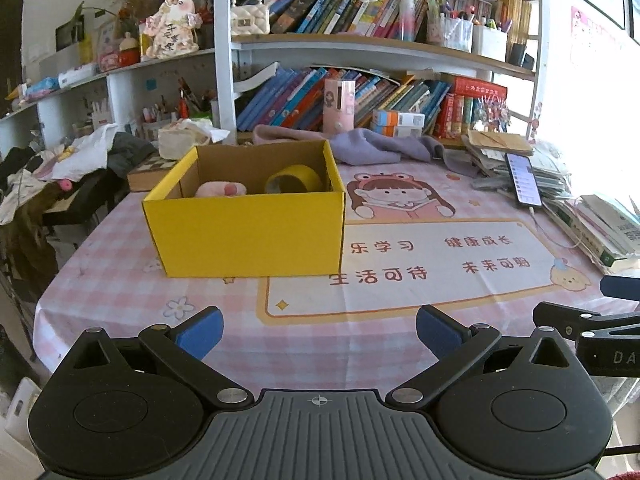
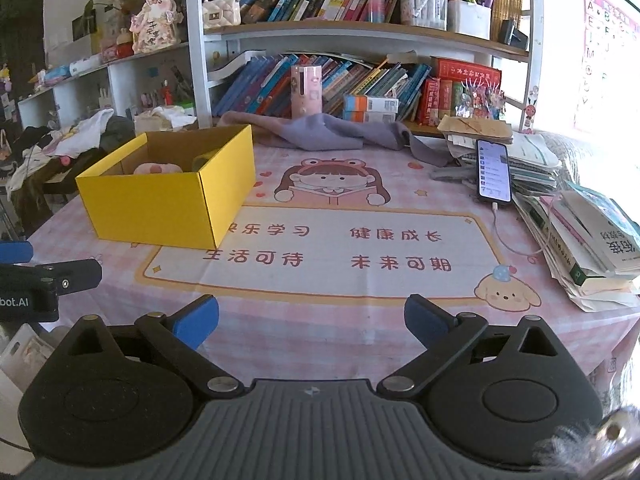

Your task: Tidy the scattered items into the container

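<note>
Pink tablecloth (image 2: 320, 320) lettered "健康成长", yellow box (image 1: 248, 232) beside it

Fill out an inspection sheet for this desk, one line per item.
Surface: desk mat with a pink check and cartoon print, bare in front of both grippers.
Job's things: yellow box open, holding a pink toy and a yellow tape roll; nothing loose seen on the mat.
Clutter: purple cloth behind the box; phone leaning on a paper stack; books at the right edge.
Grippers: left gripper open, empty; right gripper open, empty.
Cables: white cable runs from the phone.
Surroundings: bookshelf behind; clothes pile at left.
</note>
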`<action>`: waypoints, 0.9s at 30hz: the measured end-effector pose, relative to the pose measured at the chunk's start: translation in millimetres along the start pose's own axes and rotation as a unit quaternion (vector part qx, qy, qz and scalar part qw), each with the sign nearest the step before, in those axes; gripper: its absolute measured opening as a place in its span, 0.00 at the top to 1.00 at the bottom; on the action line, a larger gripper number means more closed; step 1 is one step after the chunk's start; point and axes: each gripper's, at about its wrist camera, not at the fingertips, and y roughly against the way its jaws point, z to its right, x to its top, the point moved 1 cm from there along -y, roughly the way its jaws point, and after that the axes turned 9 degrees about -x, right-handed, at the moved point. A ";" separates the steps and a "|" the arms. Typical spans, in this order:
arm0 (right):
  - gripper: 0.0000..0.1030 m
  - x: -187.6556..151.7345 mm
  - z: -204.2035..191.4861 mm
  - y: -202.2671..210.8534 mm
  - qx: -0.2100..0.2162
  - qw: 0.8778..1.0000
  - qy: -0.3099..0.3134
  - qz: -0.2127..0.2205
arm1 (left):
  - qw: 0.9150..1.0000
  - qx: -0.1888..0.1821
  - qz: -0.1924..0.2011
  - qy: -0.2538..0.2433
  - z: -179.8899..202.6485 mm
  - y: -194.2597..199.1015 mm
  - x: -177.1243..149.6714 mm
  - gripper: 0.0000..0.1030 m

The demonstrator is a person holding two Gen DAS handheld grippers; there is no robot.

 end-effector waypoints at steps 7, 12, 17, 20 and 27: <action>0.02 1.6 -4.5 1.4 0.004 1.000 0.009 0.000 | 1.000 0.000 -0.006 0.013 -5.8 0.7 -1.4 0.00; 0.00 2.0 -10.0 -1.3 0.005 1.000 0.015 -0.010 | 1.000 0.002 -0.015 0.015 -8.0 -1.7 -2.4 0.00; 0.00 1.9 -13.3 -4.3 -0.003 1.000 0.014 -0.017 | 1.000 -0.002 -0.024 0.018 -9.8 -5.1 -3.4 0.00; 0.00 2.3 -14.4 -5.8 -0.003 1.000 0.013 -0.021 | 0.999 -0.010 -0.023 0.022 -11.7 -6.0 -3.4 0.00; 0.00 2.9 -16.2 -9.0 -0.007 1.000 0.013 -0.022 | 0.999 -0.013 -0.034 0.029 -14.1 -11.1 -4.5 0.00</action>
